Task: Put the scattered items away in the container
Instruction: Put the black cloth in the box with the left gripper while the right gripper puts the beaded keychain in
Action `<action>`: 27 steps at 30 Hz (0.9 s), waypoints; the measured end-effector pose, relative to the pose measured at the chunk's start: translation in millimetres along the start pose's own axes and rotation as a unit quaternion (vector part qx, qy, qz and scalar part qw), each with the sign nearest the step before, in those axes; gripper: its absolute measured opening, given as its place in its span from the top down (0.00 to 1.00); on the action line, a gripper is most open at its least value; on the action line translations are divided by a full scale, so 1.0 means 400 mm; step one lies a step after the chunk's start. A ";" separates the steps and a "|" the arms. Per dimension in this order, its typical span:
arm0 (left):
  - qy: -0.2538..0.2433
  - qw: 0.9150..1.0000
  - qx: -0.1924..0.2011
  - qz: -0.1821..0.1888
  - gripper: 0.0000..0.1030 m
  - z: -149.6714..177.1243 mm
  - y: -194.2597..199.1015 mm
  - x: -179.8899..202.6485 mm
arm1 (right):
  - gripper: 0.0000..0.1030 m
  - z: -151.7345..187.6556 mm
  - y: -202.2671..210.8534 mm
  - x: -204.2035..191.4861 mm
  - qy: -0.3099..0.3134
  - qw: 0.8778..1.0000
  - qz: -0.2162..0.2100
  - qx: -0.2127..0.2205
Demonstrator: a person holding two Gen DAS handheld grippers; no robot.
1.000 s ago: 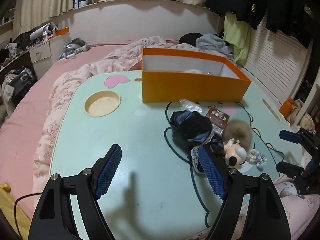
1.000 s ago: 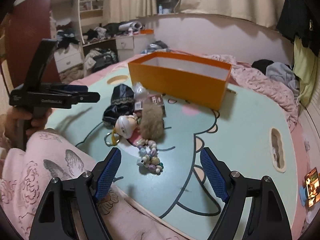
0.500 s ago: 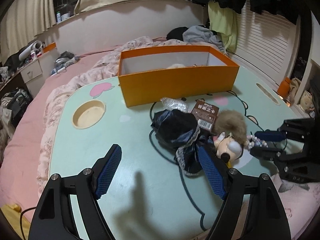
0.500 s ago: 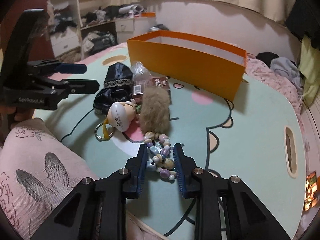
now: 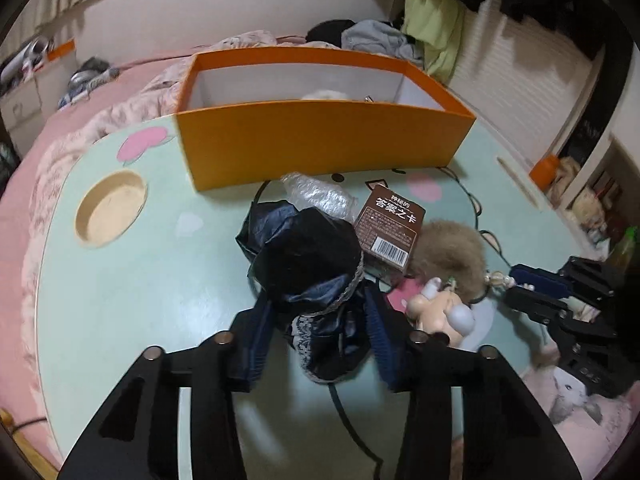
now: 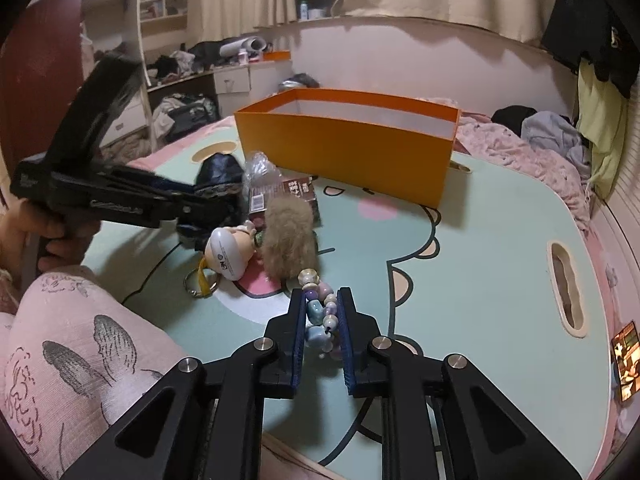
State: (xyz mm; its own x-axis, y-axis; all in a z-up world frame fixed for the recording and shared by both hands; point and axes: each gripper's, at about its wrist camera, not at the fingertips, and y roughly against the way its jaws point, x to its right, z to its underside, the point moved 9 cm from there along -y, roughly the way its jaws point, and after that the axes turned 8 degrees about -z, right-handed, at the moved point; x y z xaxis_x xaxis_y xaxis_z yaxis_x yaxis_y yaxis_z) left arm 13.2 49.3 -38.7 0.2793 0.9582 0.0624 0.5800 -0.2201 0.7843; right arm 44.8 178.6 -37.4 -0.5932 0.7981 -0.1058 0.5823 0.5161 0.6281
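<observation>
On the table, before the orange box, the left gripper is closing its jaws round the dark cloth pouch; soft and light, it will likely crumple, so its bunched trimmed hem seems the best hold. Beside it lie a card pack, fur pompom and doll keyring. Rightmost, the right gripper is clamped on the bead string, hard, slippery and apt to dangle, so a mid-strand grip suits.
</observation>
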 end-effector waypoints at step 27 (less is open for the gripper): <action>0.002 0.997 0.080 0.008 0.65 -0.388 -0.004 -0.012 | 0.85 -0.422 -0.098 0.203 -0.082 0.995 -0.024 0.050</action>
State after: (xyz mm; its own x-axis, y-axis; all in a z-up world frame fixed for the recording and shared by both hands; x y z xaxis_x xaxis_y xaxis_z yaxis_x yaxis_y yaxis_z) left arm -107.6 73.2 55.6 0.2857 0.9552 0.0770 0.6906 -0.2609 0.6745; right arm -120.0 170.7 59.5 -0.5280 0.8071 -0.2643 0.6123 0.5774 0.5401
